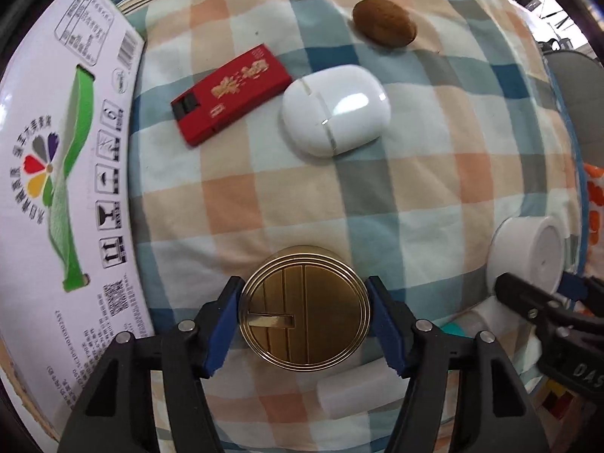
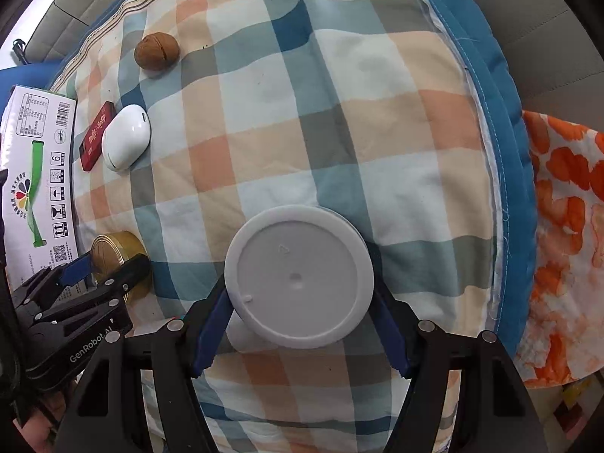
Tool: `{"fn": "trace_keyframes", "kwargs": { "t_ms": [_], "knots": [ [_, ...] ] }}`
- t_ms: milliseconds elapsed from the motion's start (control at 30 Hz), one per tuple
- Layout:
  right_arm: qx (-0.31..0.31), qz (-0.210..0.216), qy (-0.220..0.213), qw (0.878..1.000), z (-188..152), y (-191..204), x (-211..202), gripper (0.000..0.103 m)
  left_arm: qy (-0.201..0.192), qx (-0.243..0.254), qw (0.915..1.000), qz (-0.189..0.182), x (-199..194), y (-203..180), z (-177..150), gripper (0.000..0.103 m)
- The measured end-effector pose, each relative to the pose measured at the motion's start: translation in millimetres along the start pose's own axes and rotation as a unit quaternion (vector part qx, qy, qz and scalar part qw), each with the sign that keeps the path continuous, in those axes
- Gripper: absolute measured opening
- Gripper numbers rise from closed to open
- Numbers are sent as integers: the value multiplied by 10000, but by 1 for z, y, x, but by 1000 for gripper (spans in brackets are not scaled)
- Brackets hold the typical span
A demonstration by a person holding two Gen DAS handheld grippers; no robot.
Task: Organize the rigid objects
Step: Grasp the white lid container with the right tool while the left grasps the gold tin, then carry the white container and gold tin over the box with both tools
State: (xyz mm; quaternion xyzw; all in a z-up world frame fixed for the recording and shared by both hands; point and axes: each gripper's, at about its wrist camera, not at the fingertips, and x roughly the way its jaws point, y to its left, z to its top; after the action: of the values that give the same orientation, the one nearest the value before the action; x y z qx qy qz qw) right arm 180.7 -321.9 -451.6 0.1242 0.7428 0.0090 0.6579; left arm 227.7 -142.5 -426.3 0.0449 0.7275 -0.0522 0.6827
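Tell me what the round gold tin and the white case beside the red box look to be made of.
Gold tin: likely metal, with a brassy brushed sheen, stamped ridges and a pull tab. White case: probably hard glossy plastic, with a bright window glare and a thin lid seam.

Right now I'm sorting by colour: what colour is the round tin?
Gold, clearest in the left wrist view: round tin.

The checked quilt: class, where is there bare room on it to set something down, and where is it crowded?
Most room lies on the checked quilt between the walnut and the blue edge, above the white tub in the right gripper. It is crowded by the printed carton: red box, white case, and the gold tin in the left gripper.
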Motion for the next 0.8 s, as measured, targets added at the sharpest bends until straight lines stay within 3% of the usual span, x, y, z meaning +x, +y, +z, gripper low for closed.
{"fn": "trace_keyframes", "kwargs": {
  "t_ms": [100,200,400,567,800],
  "knots": [
    [148,72,35,9999,6,2,6,74,-126,-90,9996,-219,-6,-7,8,63],
    [338,212,110,9991,17,-8,13,74,254,34,9996,-81,11,-15,13,64],
    [305,85,146,9994,28,-13,22,74,133,148,9998,-6,12,-15,15,64],
    [213,-262,193,9992,33,8,34,70,-4,233,9997,38,3,-24,12,63],
    [82,-198,80,9997,28,17,23,70,-492,400,9978,173,-42,-25,9,63]
  ]
}}
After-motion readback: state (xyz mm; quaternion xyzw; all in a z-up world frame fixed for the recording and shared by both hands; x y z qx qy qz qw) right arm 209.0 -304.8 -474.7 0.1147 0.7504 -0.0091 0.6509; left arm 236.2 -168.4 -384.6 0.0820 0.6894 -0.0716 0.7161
